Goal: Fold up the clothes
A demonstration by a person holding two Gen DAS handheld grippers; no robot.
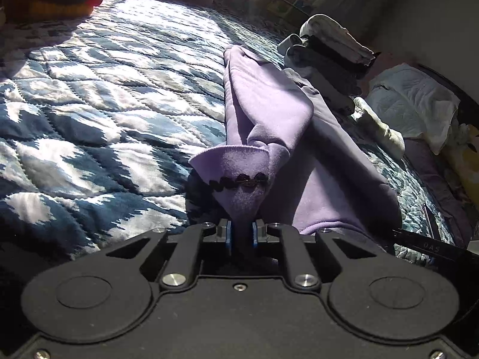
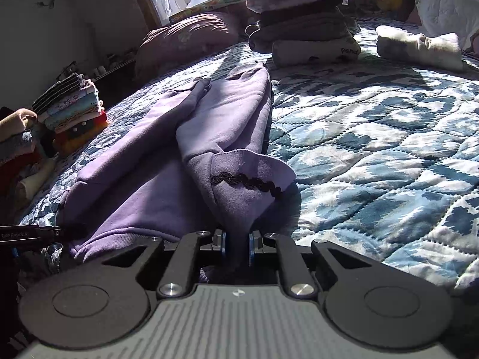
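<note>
A lilac garment [image 1: 269, 110] with black wavy trim near its hem lies stretched along the blue-and-white quilt [image 1: 89, 95]. My left gripper [image 1: 242, 233] is shut on one hem corner, which flares up just past the blue pads. In the right wrist view the same lilac garment [image 2: 167, 137] runs away from me, and my right gripper [image 2: 237, 246] is shut on the other trimmed hem corner. The left gripper's black body [image 2: 30, 234] shows at the left edge of that view, and the right gripper's body [image 1: 431, 246] at the right edge of the left wrist view.
A stack of folded clothes [image 2: 302, 21] stands beyond the garment's far end, with a rolled pale piece [image 2: 419, 46] to its right. Another folded pile [image 2: 69, 104] sits at the bed's left side. A purple pillow [image 2: 185, 39] lies under the window.
</note>
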